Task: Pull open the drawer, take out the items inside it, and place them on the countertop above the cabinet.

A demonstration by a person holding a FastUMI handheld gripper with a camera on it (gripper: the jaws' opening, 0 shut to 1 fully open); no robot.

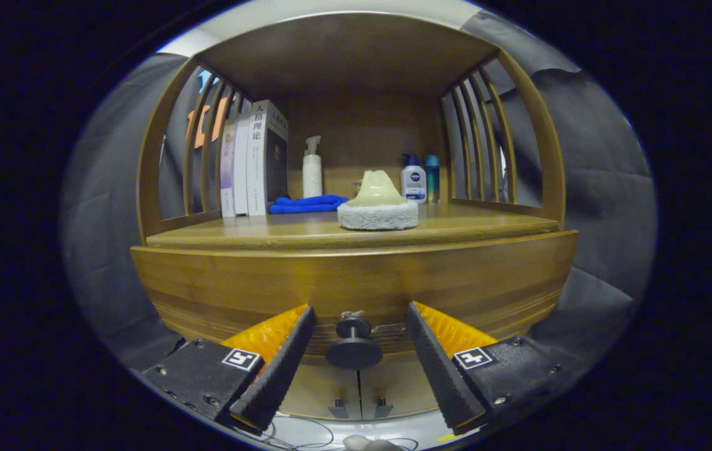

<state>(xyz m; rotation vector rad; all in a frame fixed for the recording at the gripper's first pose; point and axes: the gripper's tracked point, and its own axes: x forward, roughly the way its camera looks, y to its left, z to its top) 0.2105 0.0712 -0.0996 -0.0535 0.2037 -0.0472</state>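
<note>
Wooden and honey-brown, the cabinet [356, 275] is filling the scene, its drawer front [456, 282] sitting closed and flush beneath the worktop [305, 235]. The drawer knob [354, 343], a dark round pull, is standing out from the lower middle of that front, and the tongs [359, 316] are spreading wide to either side of it, one finger at about 9 o'clock from the knob and the other at 3 o'clock, with clear gaps on both sides, so they are gripping nothing. Below the knob, at 6 o'clock, two cabinet doors [359, 391] are meeting at a centre seam with small handles. On the worktop, at 12 o'clock from the knob, a pale scrubbing pad with a moulded grip [377, 203] is resting near the front edge. Behind it, toward 11 o'clock, a folded blue cloth [307, 203] is lying beside a row of upright books [252, 160], with a white pump bottle [312, 169] standing just behind the cloth. Toward 1 o'clock, a white lotion bottle [413, 180] and a slim teal bottle [432, 177] are standing side by side against the back panel. Whatever the drawer is holding is hidden.
</note>
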